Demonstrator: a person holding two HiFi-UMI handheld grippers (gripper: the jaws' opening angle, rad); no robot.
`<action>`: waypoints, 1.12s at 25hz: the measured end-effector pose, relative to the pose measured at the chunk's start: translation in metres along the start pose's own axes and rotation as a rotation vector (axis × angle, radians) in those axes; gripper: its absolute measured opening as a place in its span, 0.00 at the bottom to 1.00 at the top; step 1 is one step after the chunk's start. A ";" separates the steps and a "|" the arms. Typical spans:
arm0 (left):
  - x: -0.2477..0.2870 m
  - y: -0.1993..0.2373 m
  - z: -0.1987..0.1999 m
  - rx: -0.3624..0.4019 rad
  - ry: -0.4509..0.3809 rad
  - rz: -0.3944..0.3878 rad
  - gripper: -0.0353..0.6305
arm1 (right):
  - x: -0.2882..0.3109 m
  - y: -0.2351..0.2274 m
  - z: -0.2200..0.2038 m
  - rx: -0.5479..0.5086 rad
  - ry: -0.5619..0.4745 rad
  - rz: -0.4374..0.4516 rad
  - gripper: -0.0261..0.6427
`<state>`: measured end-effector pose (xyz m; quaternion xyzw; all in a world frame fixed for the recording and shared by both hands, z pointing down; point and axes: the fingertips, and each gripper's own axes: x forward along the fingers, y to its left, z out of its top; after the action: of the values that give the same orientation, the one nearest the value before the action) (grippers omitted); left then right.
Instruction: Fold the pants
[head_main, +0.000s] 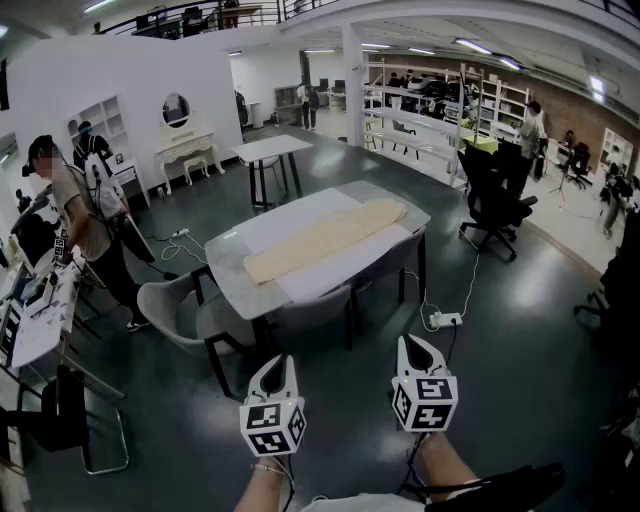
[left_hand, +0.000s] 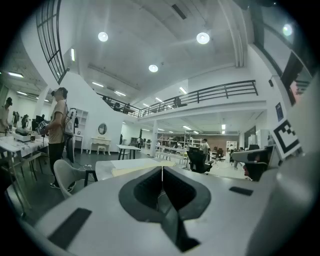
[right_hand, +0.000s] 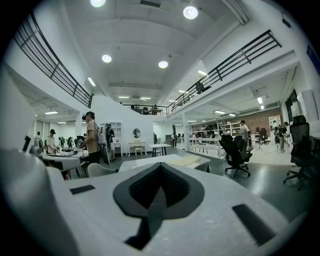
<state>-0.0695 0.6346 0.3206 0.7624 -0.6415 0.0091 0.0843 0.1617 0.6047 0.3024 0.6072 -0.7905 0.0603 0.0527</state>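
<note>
Both shut tight, holding nothing: left tool (head_main: 277, 360), right tool (head_main: 414, 344); well beyond, beige pants (head_main: 325, 237) flat on counter (head_main: 232, 280).

Head view high, down; gripper views low, level; share table (head_main: 262, 232), pants (head_main: 325, 240).

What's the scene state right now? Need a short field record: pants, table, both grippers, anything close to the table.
pants: pants, cream, laid out long and flat on a white sheet
table: table, marble-look top, ahead of the grippers, out of contact
left gripper: left gripper, jaws together, empty, in the air
right gripper: right gripper, jaws together, empty, beside the left one
chairs: grey chair at the table's near left corner; second chair tucked under the near side
task: folding not begun
</note>
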 end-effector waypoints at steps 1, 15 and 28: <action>-0.001 0.001 0.001 0.000 -0.001 0.001 0.07 | -0.001 0.001 0.001 -0.001 0.001 0.001 0.03; -0.010 0.023 -0.013 0.008 0.032 -0.047 0.07 | -0.002 0.035 -0.013 0.008 0.025 -0.004 0.03; 0.039 0.049 -0.028 0.003 0.081 -0.123 0.07 | 0.037 0.033 -0.037 0.060 0.084 -0.096 0.03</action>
<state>-0.1081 0.5923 0.3586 0.7994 -0.5896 0.0355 0.1095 0.1204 0.5841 0.3441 0.6428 -0.7552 0.1070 0.0703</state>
